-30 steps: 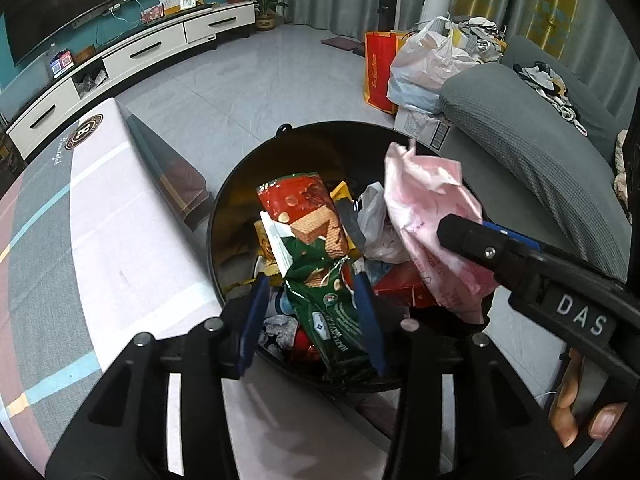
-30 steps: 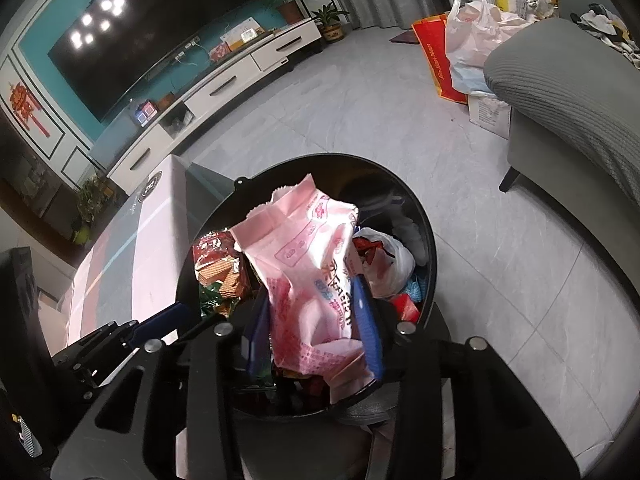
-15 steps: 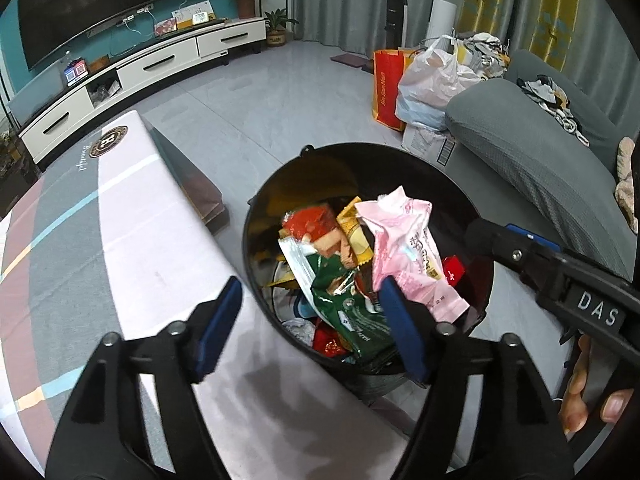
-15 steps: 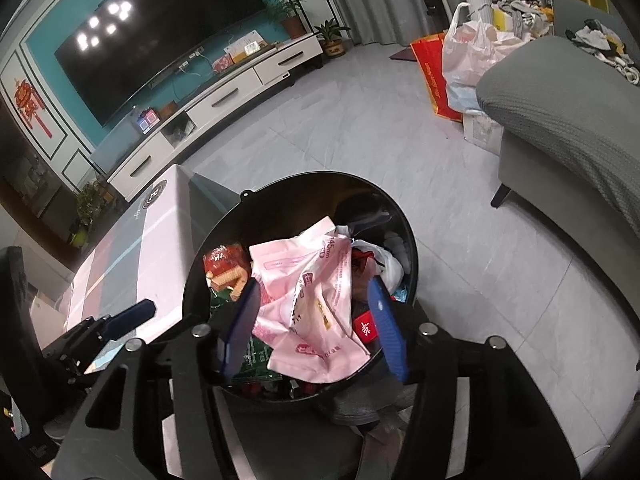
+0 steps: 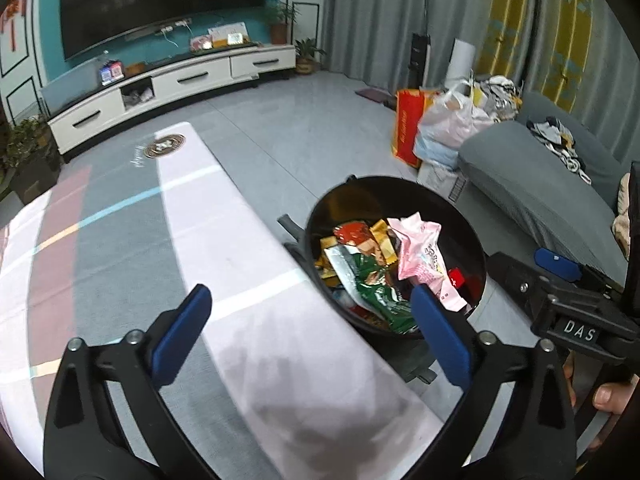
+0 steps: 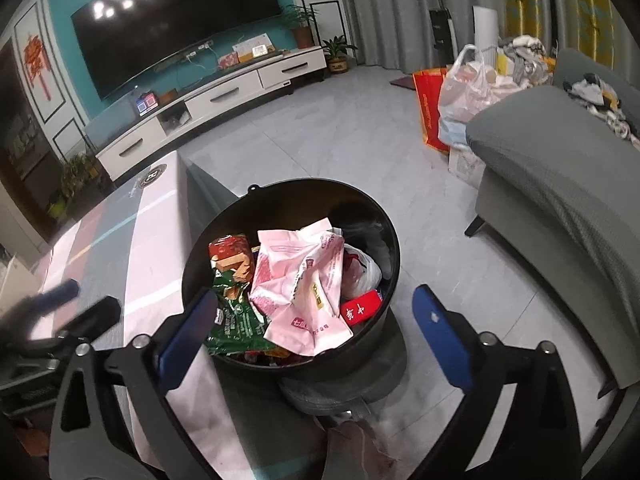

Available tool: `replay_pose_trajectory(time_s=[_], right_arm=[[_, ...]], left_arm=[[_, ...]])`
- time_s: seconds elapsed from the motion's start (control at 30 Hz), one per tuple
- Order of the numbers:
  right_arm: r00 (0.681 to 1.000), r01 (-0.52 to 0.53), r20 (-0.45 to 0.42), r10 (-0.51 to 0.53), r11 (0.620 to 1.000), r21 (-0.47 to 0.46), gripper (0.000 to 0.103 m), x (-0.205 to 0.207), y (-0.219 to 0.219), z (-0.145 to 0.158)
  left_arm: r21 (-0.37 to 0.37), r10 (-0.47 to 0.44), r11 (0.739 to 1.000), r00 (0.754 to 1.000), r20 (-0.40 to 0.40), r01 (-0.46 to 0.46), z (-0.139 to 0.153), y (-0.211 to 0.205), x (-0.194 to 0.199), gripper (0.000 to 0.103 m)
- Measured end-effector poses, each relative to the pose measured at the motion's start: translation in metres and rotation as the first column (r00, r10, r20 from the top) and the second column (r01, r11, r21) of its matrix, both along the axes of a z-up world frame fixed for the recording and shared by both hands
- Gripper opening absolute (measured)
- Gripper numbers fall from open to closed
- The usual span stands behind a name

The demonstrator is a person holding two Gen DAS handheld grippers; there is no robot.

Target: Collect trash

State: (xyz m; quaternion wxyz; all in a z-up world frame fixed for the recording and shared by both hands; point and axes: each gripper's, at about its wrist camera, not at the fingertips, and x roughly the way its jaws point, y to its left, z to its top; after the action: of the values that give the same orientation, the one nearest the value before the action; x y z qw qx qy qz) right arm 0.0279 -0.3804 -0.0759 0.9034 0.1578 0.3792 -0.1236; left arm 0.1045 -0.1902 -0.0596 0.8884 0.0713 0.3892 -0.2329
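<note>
Pink wrapper point(image 6: 300, 280) in black bin point(image 6: 288, 196); striped tablecloth point(image 5: 120, 220).

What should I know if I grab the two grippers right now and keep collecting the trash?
Left gripper: open, holding nothing, over the table edge.
Right gripper: open, holding nothing, above the bin.
Black bin stands on the floor beside the table. The pink wrapper and the green wrapper lie inside on top of the pile.
Done: both wrappers are in the bin.
Left: no trash shows on the visible part of the table; check the rest.
</note>
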Motion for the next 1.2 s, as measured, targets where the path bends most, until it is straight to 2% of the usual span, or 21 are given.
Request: replay_pose_trajectory(time_s=[0.1,0.2,0.3,0.4,0.5,0.57,0.7,0.87,1.07,1.2], right_arm=[[1.000,-0.009,0.004,0.009,0.999,-0.041,0.100,-0.007,0.008,0.008],[1.000,-0.016,0.006,0.017,0.997,-0.071,0.100,-0.014,0.019,0.018],[1.000,-0.026,0.009,0.027,0.994,-0.110,0.100,-0.022,0.031,0.030],[0.998,-0.046,0.045,0.050,0.996,-0.080,0.100,-0.033,0.037,0.043],[0.998,-0.036,0.049,0.039,0.997,-0.072,0.100,-0.043,0.042,0.056],[0.998,-0.031,0.056,0.036,0.995,-0.092,0.100,-0.049,0.046,0.065],[0.997,-0.032,0.071,0.042,0.991,-0.127,0.100,-0.062,0.054,0.075],[0.995,-0.045,0.080,0.053,0.994,-0.100,0.100,-0.072,0.056,0.076],[0.996,-0.048,0.070,0.059,0.986,-0.157,0.100,-0.079,0.064,0.084],[0.997,-0.045,0.053,0.057,0.980,-0.196,0.100,-0.083,0.067,0.087]], left_arm=[[-0.017,0.020,1.000,1.000,0.004,-0.020,0.010,0.014,-0.006,0.100],[-0.070,0.052,0.996,0.998,-0.031,-0.054,0.020,0.030,-0.015,0.100],[-0.082,0.073,0.994,0.996,-0.049,-0.077,0.030,0.042,-0.022,0.100],[-0.069,0.106,0.992,0.993,-0.056,-0.110,0.040,0.049,-0.029,0.100],[-0.136,0.094,0.985,0.992,-0.085,-0.105,0.050,0.060,-0.038,0.100],[-0.162,0.079,0.983,0.996,-0.052,-0.086,0.059,0.065,-0.050,0.100],[-0.086,0.088,0.993,0.995,0.039,-0.085,0.075,0.062,-0.072,0.100],[-0.035,0.117,0.993,0.991,0.066,-0.115,0.082,0.058,-0.084,0.100],[0.023,0.141,0.990,0.988,0.059,-0.142,0.081,0.056,-0.095,0.100],[0.011,0.146,0.989,0.988,0.047,-0.146,0.084,0.060,-0.099,0.100]])
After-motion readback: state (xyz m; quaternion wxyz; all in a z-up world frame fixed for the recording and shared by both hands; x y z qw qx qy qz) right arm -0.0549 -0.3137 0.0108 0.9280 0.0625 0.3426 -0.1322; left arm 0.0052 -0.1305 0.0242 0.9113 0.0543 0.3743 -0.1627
